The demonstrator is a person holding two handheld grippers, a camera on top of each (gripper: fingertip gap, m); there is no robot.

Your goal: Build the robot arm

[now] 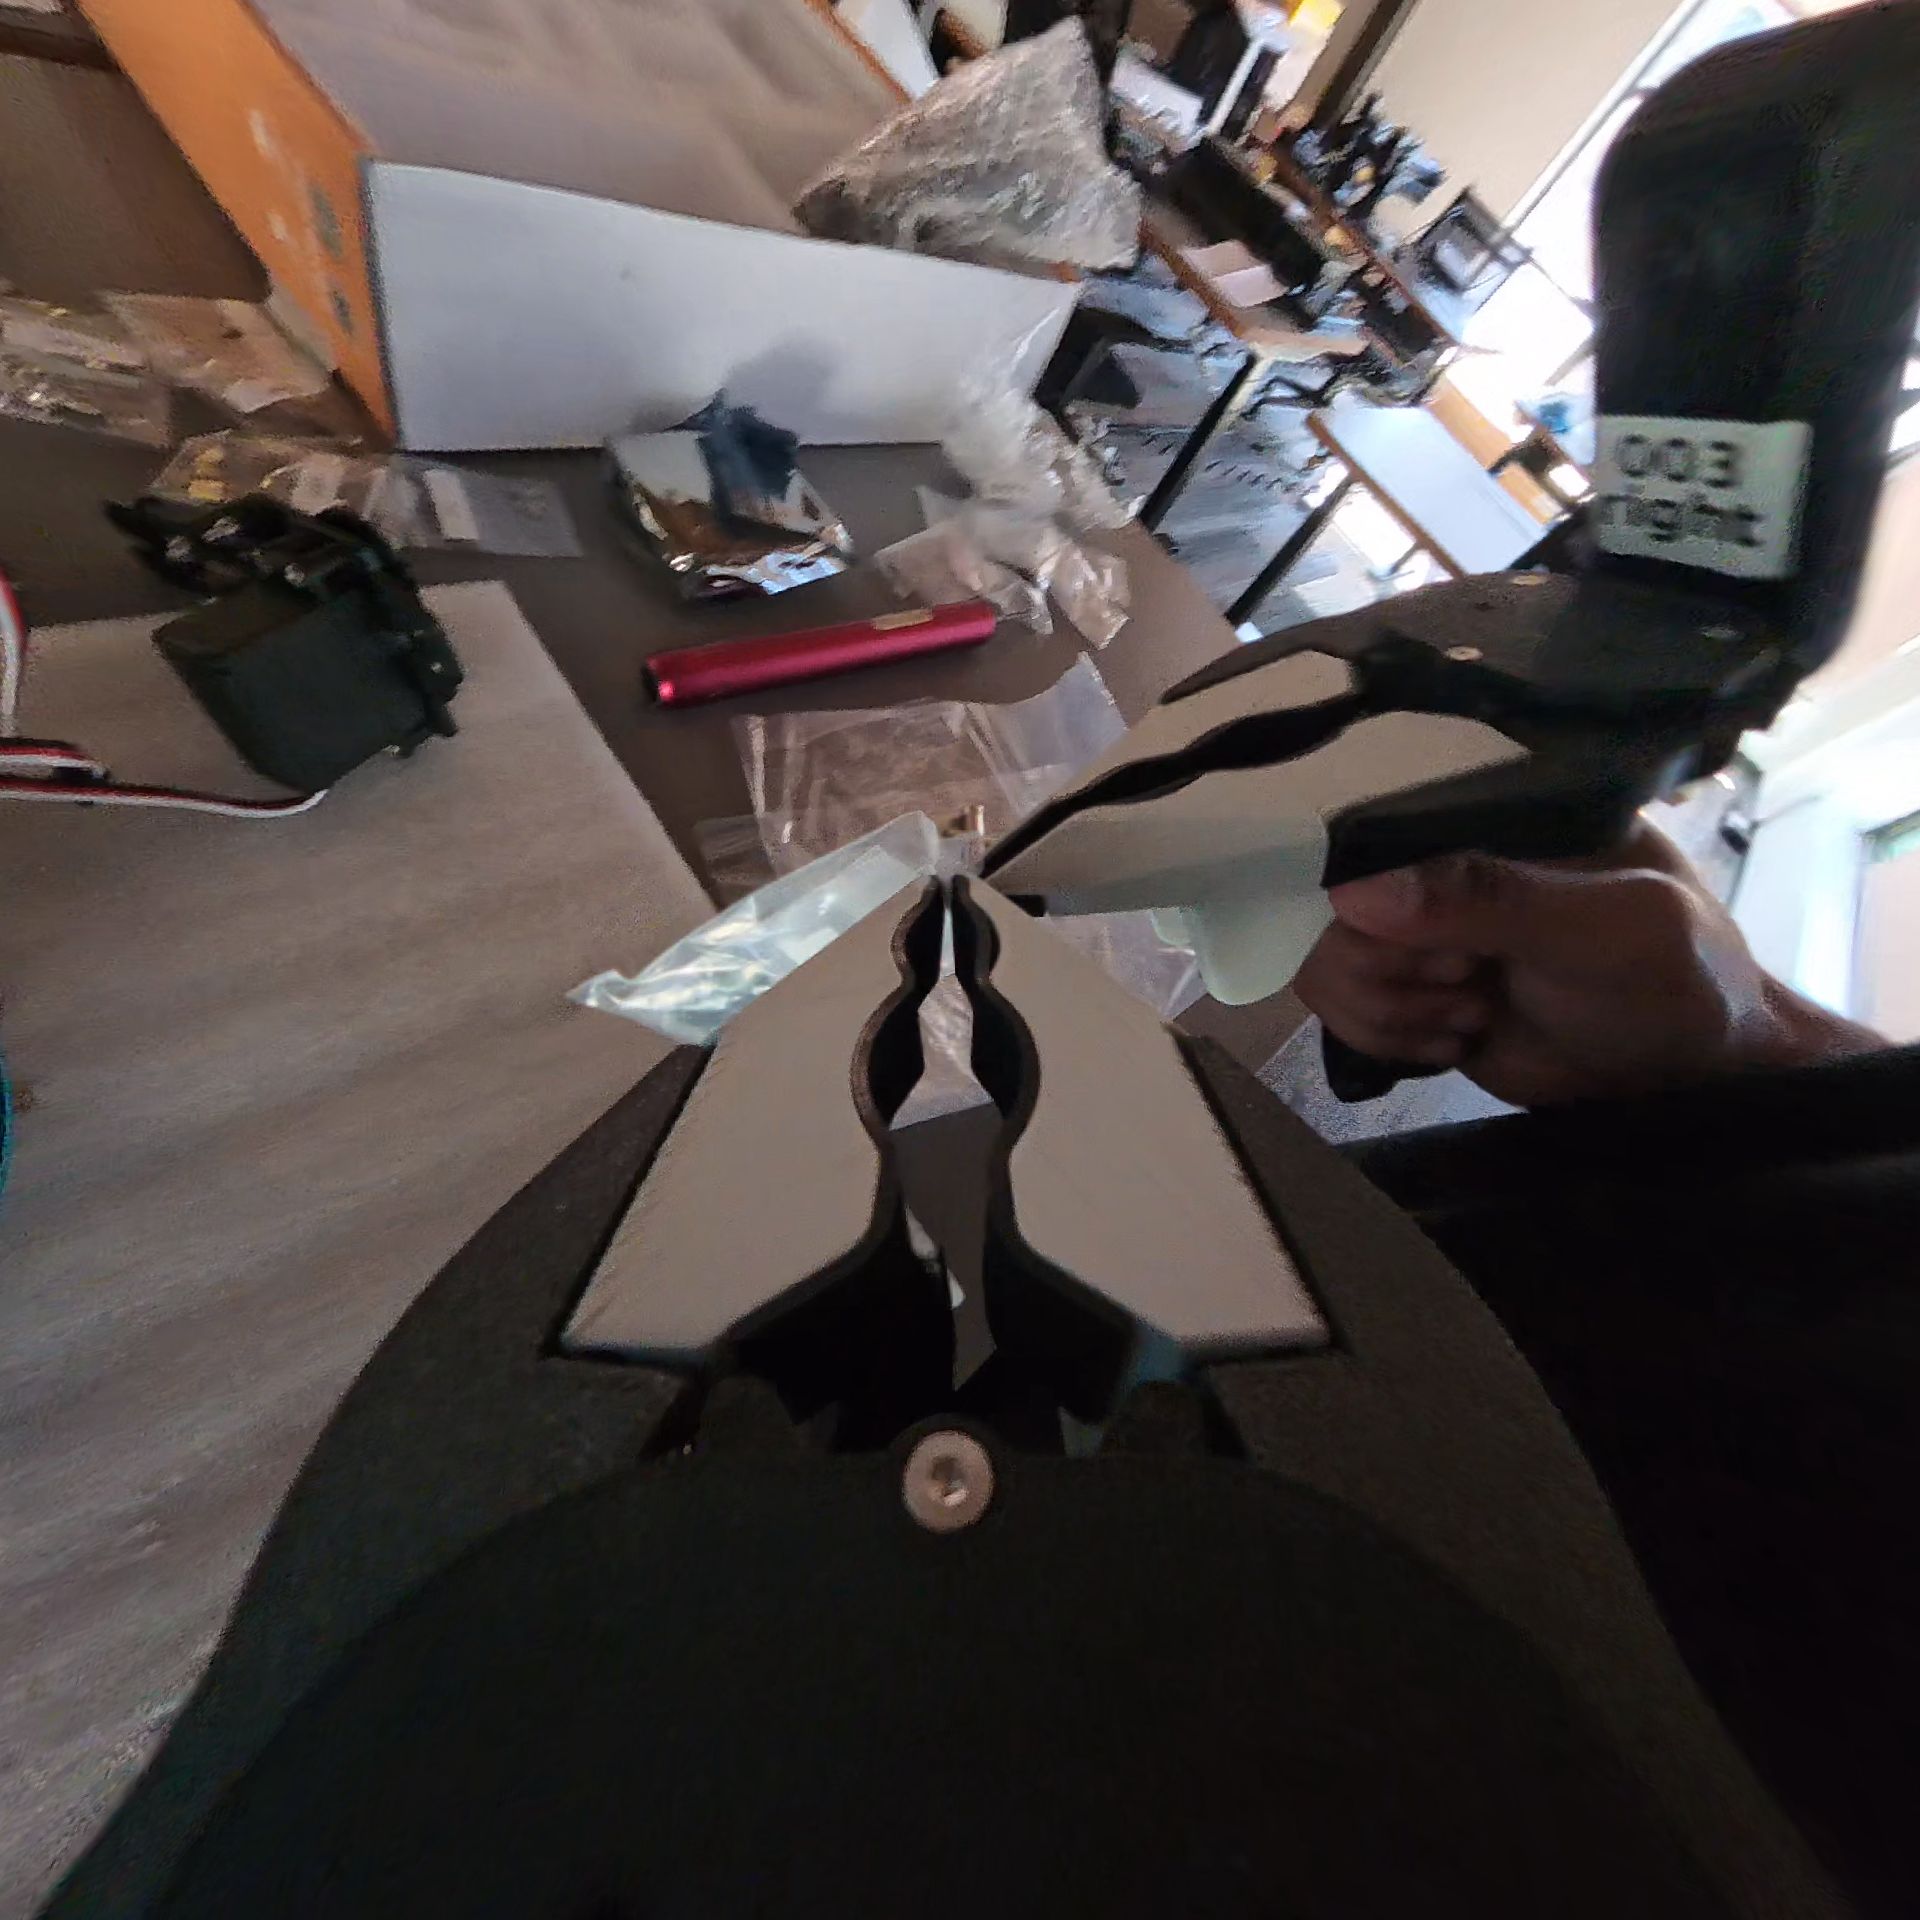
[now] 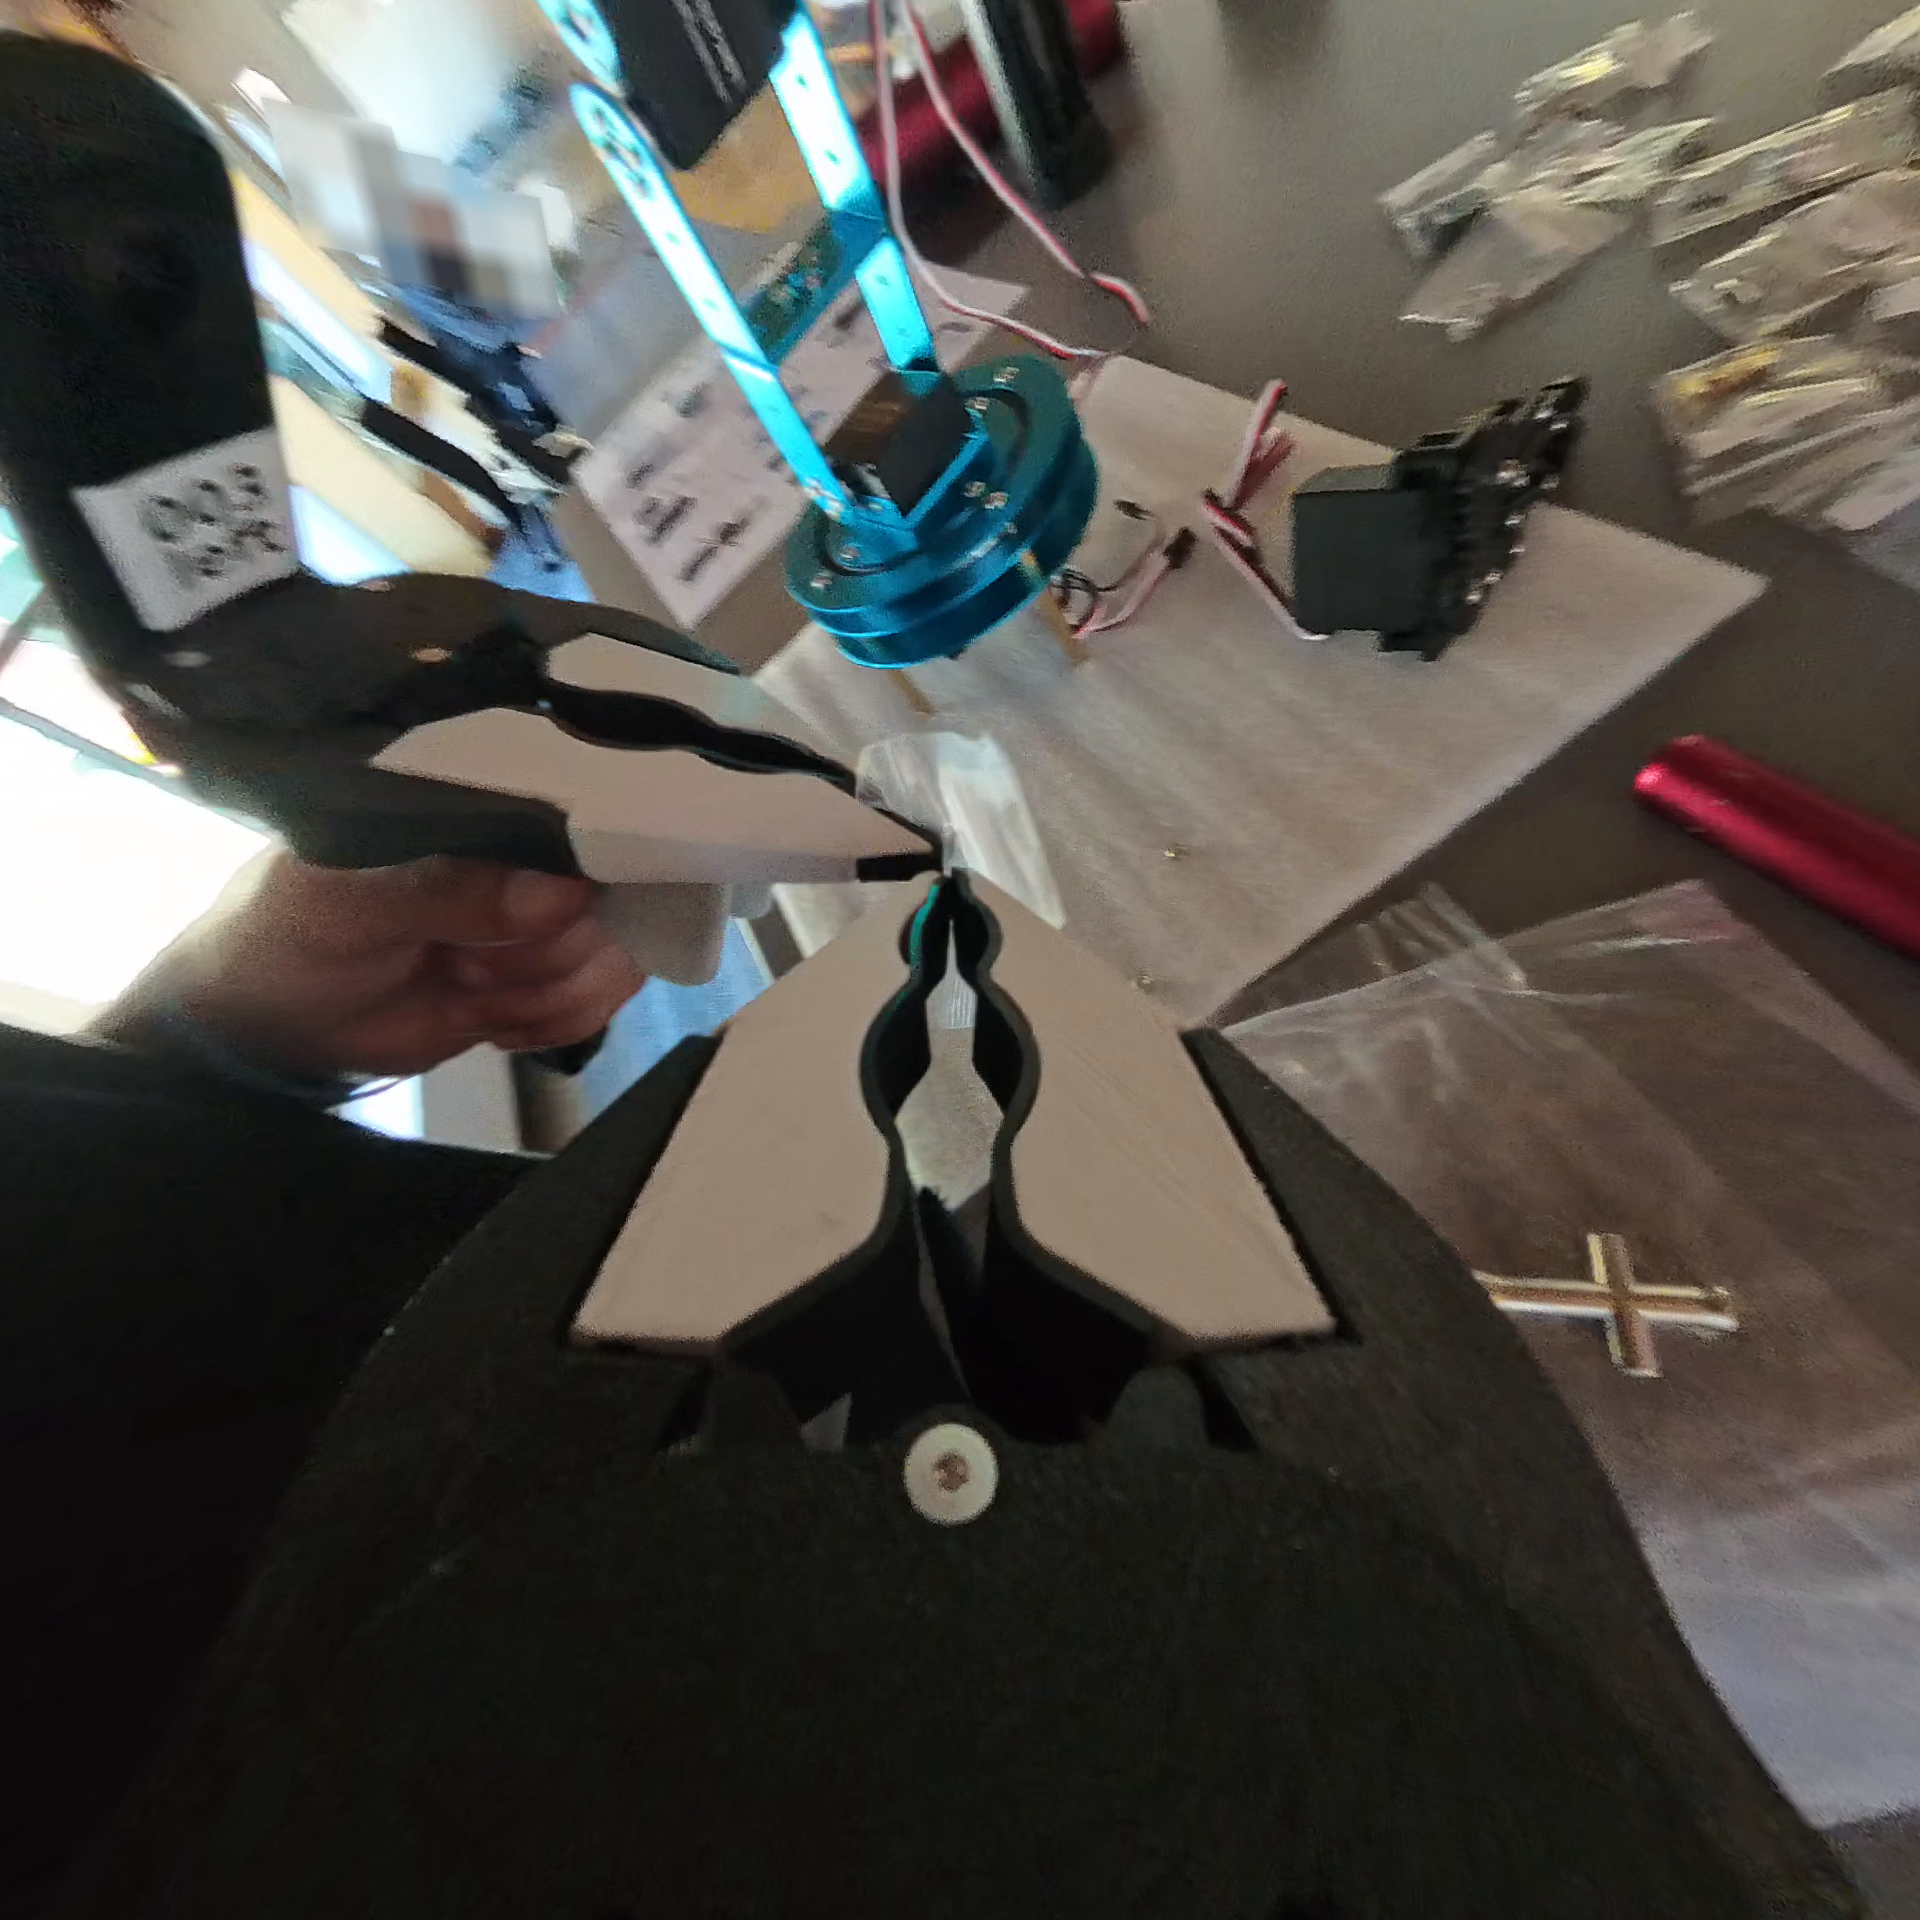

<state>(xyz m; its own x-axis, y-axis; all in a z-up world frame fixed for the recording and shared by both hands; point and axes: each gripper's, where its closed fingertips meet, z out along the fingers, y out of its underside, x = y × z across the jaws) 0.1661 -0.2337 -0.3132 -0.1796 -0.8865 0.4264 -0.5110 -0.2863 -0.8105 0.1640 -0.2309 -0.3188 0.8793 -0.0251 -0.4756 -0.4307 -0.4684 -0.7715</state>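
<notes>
Two grippers, tips meeting at frame centre: left gripper and right gripper, jaws of each closed on one small clear bag, held above the grey mat. Bag unopened; contents inside. Red tube, black servo lie apart, upper left.

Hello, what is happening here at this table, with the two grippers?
A person holds two grippers tip to tip above a white mat. The left gripper and the right gripper are both shut on one small clear bag, each pinching an edge. On the table lie a red tube, a black servo, a blue metal arm and more plastic bags.
</notes>
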